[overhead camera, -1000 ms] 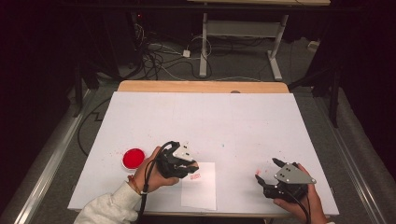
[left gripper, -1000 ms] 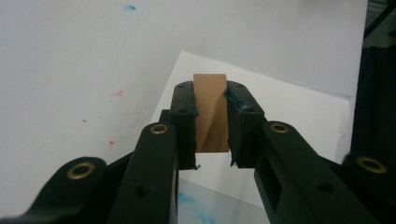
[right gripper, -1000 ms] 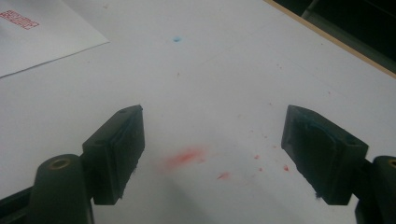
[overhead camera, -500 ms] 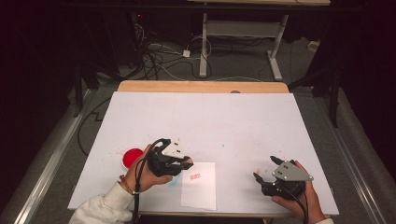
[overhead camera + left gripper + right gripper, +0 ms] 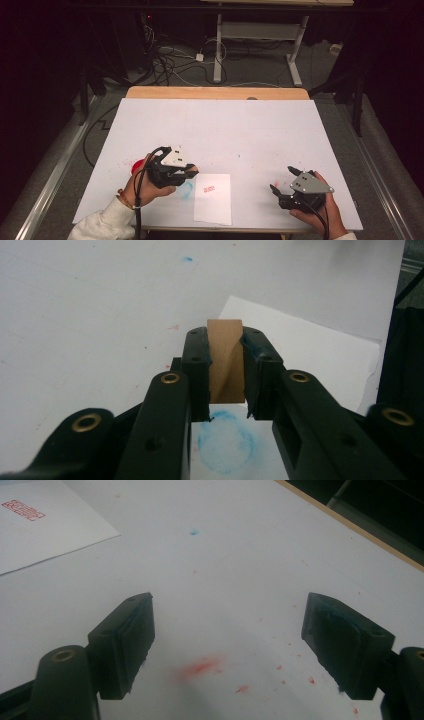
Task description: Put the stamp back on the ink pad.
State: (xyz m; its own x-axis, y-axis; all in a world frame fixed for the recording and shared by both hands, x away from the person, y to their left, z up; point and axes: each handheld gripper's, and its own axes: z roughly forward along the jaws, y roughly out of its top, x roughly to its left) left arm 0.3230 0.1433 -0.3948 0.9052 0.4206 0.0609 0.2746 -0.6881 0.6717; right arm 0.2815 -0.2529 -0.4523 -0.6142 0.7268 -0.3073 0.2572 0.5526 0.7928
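Wooden stamp [image 5: 226, 360] stands upright, clamped in your left gripper [image 5: 176, 171] near the tabletop's front edge, beside the paper [image 5: 214, 199]; your right gripper [image 5: 285, 187] gapes empty.

A red stamp mark [image 5: 209, 189] on the paper [image 5: 214, 207] (characters unreadable).

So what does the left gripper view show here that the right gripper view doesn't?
Left gripper view: the left tongs shut on a wooden stamp block, with a blue ink smudge below on the table.
Right gripper view: the right tongs open with nothing between them, red ink smears on the table, and the red stamp mark on the paper.
Both: the white paper sheet and the white table.
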